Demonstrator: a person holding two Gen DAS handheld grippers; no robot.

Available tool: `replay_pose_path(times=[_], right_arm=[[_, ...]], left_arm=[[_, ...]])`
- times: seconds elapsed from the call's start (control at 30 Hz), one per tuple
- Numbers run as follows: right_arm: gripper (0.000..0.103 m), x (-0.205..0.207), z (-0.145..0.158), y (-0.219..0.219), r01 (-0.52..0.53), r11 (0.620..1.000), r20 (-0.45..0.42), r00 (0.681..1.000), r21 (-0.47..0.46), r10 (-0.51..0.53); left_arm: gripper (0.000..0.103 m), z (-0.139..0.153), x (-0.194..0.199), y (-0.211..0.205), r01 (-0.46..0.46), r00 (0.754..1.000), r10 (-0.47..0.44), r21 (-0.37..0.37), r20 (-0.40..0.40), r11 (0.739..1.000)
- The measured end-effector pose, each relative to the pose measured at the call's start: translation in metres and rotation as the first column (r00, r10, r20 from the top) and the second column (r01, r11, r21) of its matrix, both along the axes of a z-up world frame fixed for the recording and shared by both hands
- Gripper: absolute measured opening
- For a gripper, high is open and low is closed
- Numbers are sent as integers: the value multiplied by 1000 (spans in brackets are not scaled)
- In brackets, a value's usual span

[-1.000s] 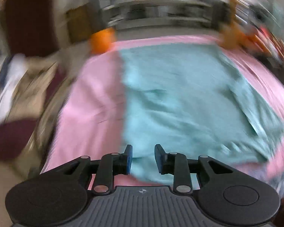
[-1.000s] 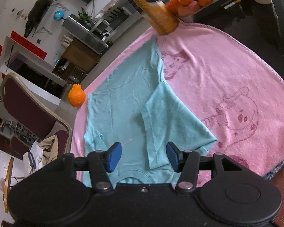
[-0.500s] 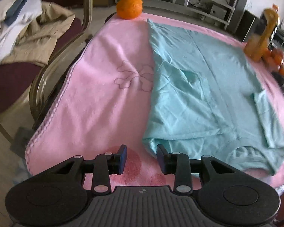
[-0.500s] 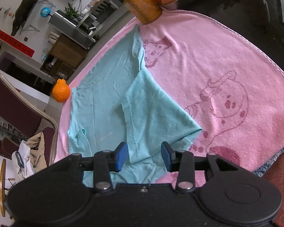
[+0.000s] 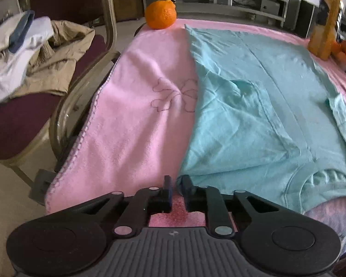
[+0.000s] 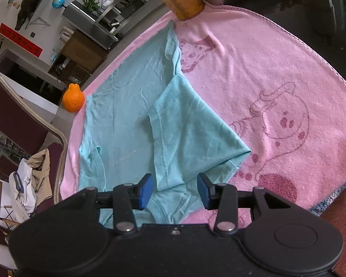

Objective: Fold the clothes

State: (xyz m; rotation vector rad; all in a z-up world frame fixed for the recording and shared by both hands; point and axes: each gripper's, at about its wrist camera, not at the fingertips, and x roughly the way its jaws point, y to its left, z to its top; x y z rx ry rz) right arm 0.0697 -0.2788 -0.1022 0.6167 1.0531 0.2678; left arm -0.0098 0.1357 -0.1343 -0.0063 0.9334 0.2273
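I see plain aqua-teal shirt (image 5: 253,115) on pink towel (image 5: 136,124); towel carries darker pink outline drawings, flower and spotted teapot (image 6: 281,120). Bright orange fruit (image 5: 160,15). Maroon chair (image 5: 16,115) seat, gold frame. Blue pads on my black right gripper (image 6: 174,191).

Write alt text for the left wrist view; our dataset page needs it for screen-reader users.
The left gripper sits low at the near corner of a teal T-shirt spread on a pink blanket, its fingers nearly together. An orange rests at the far edge.
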Motion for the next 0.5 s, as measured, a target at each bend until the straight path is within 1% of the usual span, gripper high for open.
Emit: replay_pose_path(times=[0.03,0.1,0.17,0.2,0.23,0.27,0.3,0.33,0.37,0.43,0.5], right_arm=[[42,0,0,0,-1,1000,-3,1000,-6,1],[44,0,0,1,-1,1000,0,1000,-20,1],[44,0,1,0,-1,999,11,1000,-34,1],[44,1,2,0,9,998,25,1000,-62,-7],[40,2,3,0,19,996,40,999,-92,-16],[26,4,5,0,31,992,56,998,-121,-24],[20,8,6,4,25,985,74,997,-172,-12],[18,13,8,8,19,974,92,996,-225,2],[18,19,7,15,5,964,114,993,-268,27],[18,31,3,26,-22,938,147,986,-347,78],[18,40,-10,34,-55,910,130,984,-412,119]], left_arm=[[25,3,-3,-2,8,1000,-8,16,2,1000],[25,11,-12,-5,23,1000,-24,39,18,999],[25,21,-20,-2,32,998,-33,22,60,999],[25,25,-20,0,32,996,-32,6,79,999],[25,27,-16,-1,32,995,-32,6,90,999],[25,29,-12,-2,32,994,-33,7,101,999],[21,29,-4,-5,35,994,-36,19,102,999],[19,26,7,-10,50,993,-53,26,101,998],[19,24,17,-15,67,993,-70,34,100,997],[19,9,33,-20,80,995,-83,41,55,996],[19,-6,49,-24,94,996,-94,47,10,994]])
